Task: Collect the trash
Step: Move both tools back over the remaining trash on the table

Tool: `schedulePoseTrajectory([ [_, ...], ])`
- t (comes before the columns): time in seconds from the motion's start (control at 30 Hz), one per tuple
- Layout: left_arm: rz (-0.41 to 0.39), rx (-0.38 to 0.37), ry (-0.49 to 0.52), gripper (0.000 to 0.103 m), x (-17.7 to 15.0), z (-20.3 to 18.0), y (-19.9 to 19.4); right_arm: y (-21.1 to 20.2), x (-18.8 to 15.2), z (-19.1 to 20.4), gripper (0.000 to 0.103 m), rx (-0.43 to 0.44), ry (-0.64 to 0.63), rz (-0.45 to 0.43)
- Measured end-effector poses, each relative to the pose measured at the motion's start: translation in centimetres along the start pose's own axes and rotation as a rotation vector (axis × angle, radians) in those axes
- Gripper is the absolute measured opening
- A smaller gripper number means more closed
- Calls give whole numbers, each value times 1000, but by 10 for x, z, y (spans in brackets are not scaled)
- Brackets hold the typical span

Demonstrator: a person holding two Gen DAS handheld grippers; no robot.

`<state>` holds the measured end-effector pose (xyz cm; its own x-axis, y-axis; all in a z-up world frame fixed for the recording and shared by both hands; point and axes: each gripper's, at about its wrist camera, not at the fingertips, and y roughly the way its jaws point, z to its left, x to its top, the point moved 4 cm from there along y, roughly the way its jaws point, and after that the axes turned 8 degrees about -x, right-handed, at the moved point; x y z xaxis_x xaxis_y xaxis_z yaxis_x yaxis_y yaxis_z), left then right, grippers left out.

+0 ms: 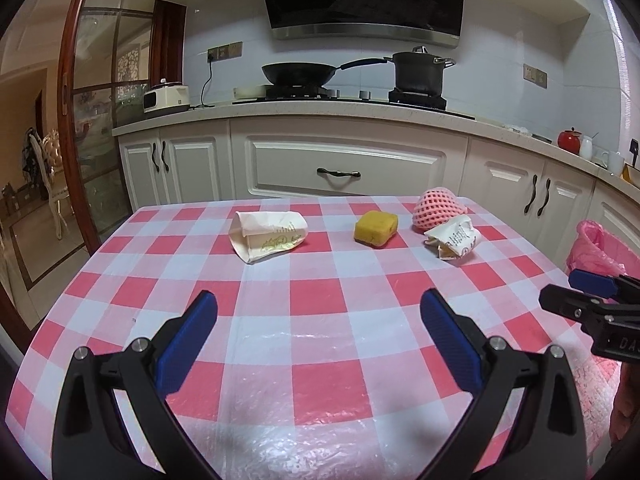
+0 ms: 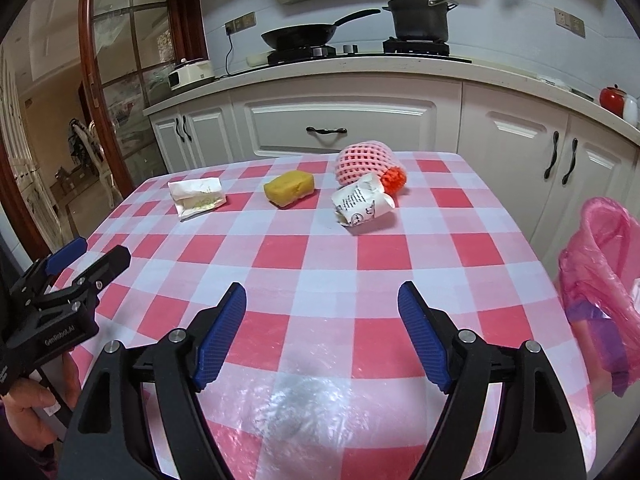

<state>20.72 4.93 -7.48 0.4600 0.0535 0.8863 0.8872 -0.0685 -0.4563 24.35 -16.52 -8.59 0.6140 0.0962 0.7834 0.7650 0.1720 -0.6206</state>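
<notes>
Left wrist view first: the left gripper (image 1: 318, 312) is spread wide with nothing between its blue pads, hanging over the near part of the checkered table (image 1: 320, 360). Taking the yellow sponge (image 1: 376, 228) as the landmark, the folded paper bag (image 1: 267, 236) lies well to its left, the crumpled wrapper (image 1: 454, 240) is near it on the right, and the pink foam net (image 1: 438, 210) sits just behind that wrapper, touching it as far as I can tell. The pink trash bag (image 1: 600, 248) is further right again, off the table's edge. The right gripper (image 1: 576, 296) pokes in from the right side.

Right wrist view: the right gripper (image 2: 322, 308) is released too, jaws apart and empty, aimed roughly at the crumpled wrapper (image 2: 362, 202), which is right of the sponge (image 2: 289, 188) and nearer the camera. The foam net (image 2: 366, 162) has something orange-red tucked at its right end. The paper bag (image 2: 198, 196) is left of the sponge, and the trash bag (image 2: 604, 276) gapes open far right of it, beside the table.

My read: this is the approach step, nothing picked up so far. The next move needs each gripper to reach forward, straddle a piece of trash and close; the wrapper looks like the natural target for the right one, since it's closest to the bag.
</notes>
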Motion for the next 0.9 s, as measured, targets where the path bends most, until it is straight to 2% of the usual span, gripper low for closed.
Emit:
schedulePoseTrajectory([
  [0.13, -1, 6, 4, 98, -1, 1, 0, 9, -1, 1, 75, -4, 4, 17],
  [0.33, -40, 54, 5, 98, 2, 9, -6, 30, 4, -4, 75, -19, 47, 44],
  [0.9, -42, 112, -69, 98, -3, 36, 1, 133, 56, -14, 75, -97, 182, 99],
])
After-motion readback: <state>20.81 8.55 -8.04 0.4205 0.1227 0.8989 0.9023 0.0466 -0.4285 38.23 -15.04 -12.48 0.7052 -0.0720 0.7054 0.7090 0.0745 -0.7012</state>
